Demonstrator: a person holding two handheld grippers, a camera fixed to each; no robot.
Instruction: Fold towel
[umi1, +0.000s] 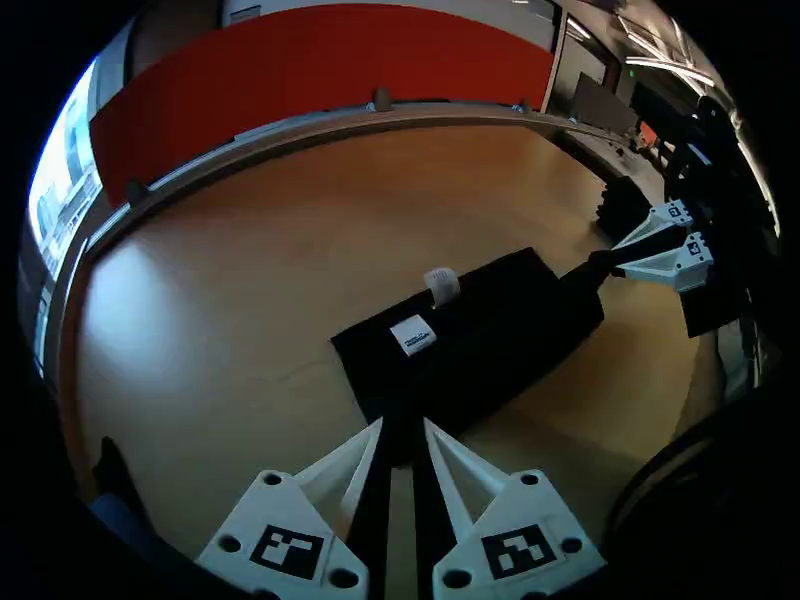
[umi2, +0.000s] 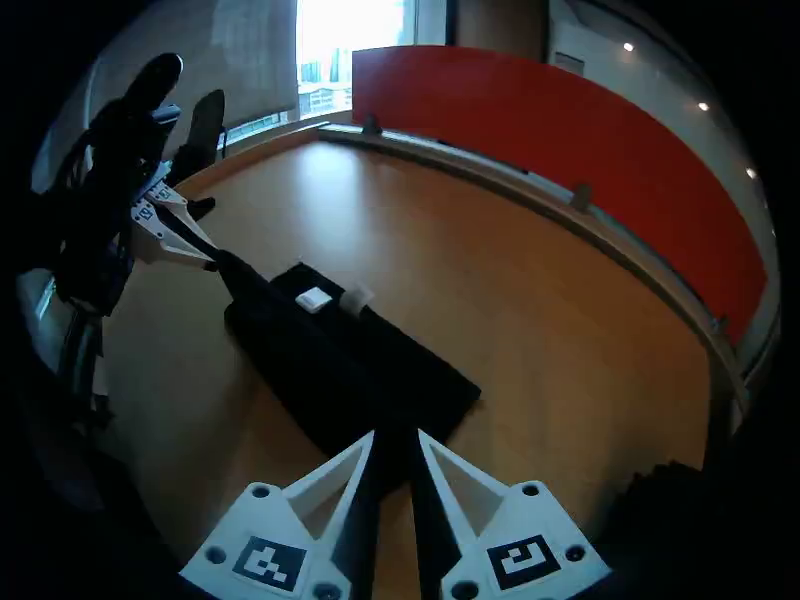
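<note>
Gripping, left end: the left gripper (umi1: 402, 432) has its fingers drawn almost together, pinching the near corner of the towel (umi1: 480, 330).
Gripping, right end: the right gripper (umi2: 395, 440) has its fingers equally narrowed, nipping the opposite corner.
Towel position: a dark, elongated cloth lying on the counter (umi1: 230, 300), stretched between the two grippers, with a white label (umi1: 413, 335) on top.
Risk, slip: each hold takes only a little cloth at the fingertips, so a quick lift or uneven pull could probably tug a corner free.
Risk, skew: if one end travels faster, the edges likely meet out of line.
Risk, layers: how many layers each pinch holds cannot be told, and a missed layer would sag and bunch.
</note>
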